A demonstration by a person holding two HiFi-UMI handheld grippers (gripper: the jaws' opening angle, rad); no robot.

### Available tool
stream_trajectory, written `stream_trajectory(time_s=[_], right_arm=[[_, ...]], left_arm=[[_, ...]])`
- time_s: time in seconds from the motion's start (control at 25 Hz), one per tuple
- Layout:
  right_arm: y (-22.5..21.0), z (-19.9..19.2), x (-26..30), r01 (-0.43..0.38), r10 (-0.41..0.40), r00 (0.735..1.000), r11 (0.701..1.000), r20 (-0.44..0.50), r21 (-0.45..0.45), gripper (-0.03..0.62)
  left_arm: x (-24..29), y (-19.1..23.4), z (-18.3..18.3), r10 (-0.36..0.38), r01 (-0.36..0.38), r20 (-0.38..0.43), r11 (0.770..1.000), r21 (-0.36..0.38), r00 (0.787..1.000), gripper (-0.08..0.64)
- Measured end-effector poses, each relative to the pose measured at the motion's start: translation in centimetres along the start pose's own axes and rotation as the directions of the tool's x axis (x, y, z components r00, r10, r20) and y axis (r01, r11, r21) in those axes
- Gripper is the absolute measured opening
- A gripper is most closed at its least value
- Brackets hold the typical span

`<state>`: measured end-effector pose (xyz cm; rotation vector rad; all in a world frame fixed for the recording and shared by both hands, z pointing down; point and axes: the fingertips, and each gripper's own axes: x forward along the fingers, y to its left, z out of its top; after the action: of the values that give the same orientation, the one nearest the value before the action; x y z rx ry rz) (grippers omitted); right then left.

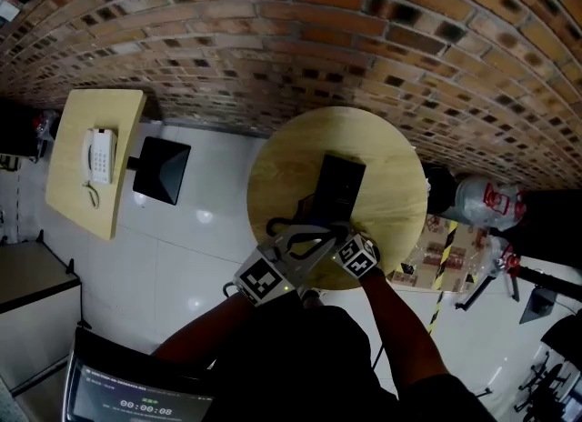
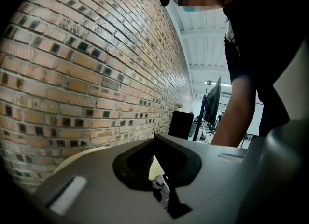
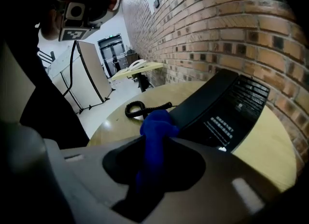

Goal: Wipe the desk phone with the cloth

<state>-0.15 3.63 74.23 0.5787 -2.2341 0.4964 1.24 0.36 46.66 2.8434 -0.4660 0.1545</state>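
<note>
Found right gripper (image 3: 155, 121) clamped on bunched blue cloth (image 3: 154, 143); left gripper (image 2: 155, 170) with jaws together, empty. Noted black desk phone (image 3: 231, 112) just ahead, right of cloth, on round table (image 3: 275, 146). Judged possible: snagging coiled cord (image 3: 137, 109) or dislodging handset (image 3: 200, 100) through a hard sideways sweep.

Bright blue cloth (image 3: 155, 131), vivid against the black desk phone (image 3: 227, 107) with its tiny white print. The coiled cord (image 3: 136, 108) is black too. The round table (image 1: 273, 184) is pale yellowish wood, faintly grained. Behind it, the brick wall (image 1: 273, 47) runs reddish-brown, speckled with darker, near-black bricks and light mortar lines. The floor (image 1: 200, 238) is glossy white. The marker cubes (image 1: 264, 279) show black-and-white squares. Off left, there's a white phone (image 1: 100, 155) on a pale wooden side table (image 1: 73, 138).
</note>
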Motion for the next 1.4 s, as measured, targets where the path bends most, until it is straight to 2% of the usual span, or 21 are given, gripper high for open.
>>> stream_trajectory(time_s=[0.16, 0.4, 0.6, 0.8, 1.0, 1.16, 1.36, 1.4], right_arm=[[-2.2, 0.6, -2.7, 0.064, -0.067, 0.994, 0.997, 0.082, 0.036, 0.098], [-8.4, 0.4, -8.2, 0.216, -0.227, 0.962, 0.972, 0.149, 0.091, 0.097], [-12.9, -2.2, -11.0, 0.307, -0.331, 0.936, 0.935, 0.123, 0.175, 0.098], [-16.3, -6.7, -11.2, 0.378, -0.403, 0.915, 0.883, 0.035, 0.277, 0.098], [-17.4, -11.0, -10.0, 0.380, -0.389, 0.919, 0.839, -0.058, 0.390, 0.100], [-18.2, -12.1, -9.8, 0.364, -0.383, 0.921, 0.774, -0.075, 0.517, 0.126], [-19.0, -12.7, -10.3, 0.374, -0.386, 0.918, 0.758, -0.095, 0.535, 0.221], [-19.1, -12.5, -10.6, 0.373, -0.388, 0.917, 0.758, -0.091, 0.535, 0.222]], left_arm=[[0.6, -0.5, -0.3, -0.017, 0.017, -0.013, 1.000, 0.005, 1.000, -0.008], [1.9, -1.5, 0.1, -0.058, 0.058, -0.010, 0.998, 0.019, 0.998, -0.008], [2.3, -2.3, -0.2, -0.077, 0.077, -0.029, 0.997, 0.011, 0.997, -0.008], [2.7, -2.6, -1.1, -0.086, 0.087, -0.045, 0.996, 0.004, 0.995, -0.008], [2.7, -2.6, -1.7, -0.090, 0.089, -0.060, 0.996, -0.005, 0.994, -0.008], [2.7, -2.4, -1.9, -0.092, 0.091, -0.065, 0.996, -0.006, 0.994, -0.008], [2.9, -2.4, -1.6, -0.089, 0.089, -0.063, 0.996, -0.010, 0.994, -0.008], [2.9, -2.5, -1.5, -0.089, 0.089, -0.059, 0.996, -0.007, 0.994, -0.008]])
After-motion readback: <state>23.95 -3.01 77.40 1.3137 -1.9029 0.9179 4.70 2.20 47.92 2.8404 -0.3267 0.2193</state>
